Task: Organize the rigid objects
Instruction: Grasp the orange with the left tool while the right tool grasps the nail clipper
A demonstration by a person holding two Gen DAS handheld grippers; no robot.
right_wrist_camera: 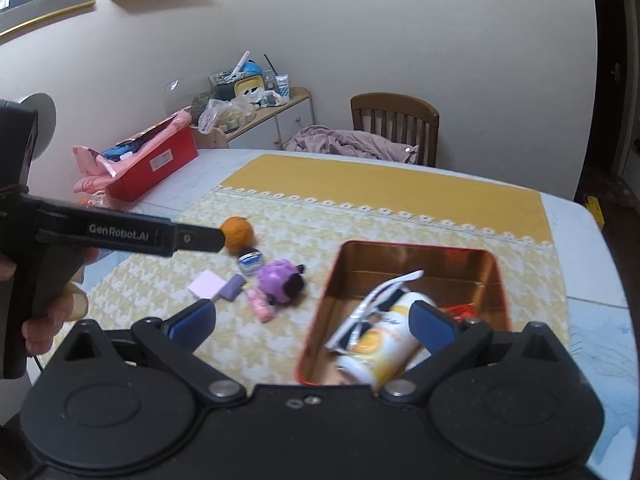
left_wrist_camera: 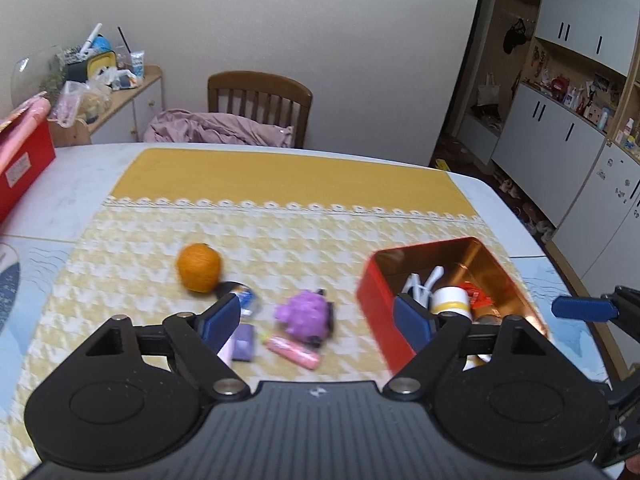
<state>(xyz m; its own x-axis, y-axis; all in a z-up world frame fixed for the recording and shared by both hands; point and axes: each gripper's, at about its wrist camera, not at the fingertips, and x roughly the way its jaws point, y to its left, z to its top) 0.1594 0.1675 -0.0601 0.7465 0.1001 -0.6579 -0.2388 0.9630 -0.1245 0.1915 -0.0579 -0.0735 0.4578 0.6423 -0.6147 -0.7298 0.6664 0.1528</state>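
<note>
Two-tone yellow mat (left_wrist_camera: 280,176) on pale table (left_wrist_camera: 72,184), wooden chair (left_wrist_camera: 260,100), perhaps laundry.

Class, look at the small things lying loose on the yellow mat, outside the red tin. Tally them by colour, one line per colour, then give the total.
Orange: 1, the ball
Purple: 3, the round toy, the small block, the pale square pad
Pink: 1, the tube
Blue and white: 1, the little jar
Total: 6
</note>
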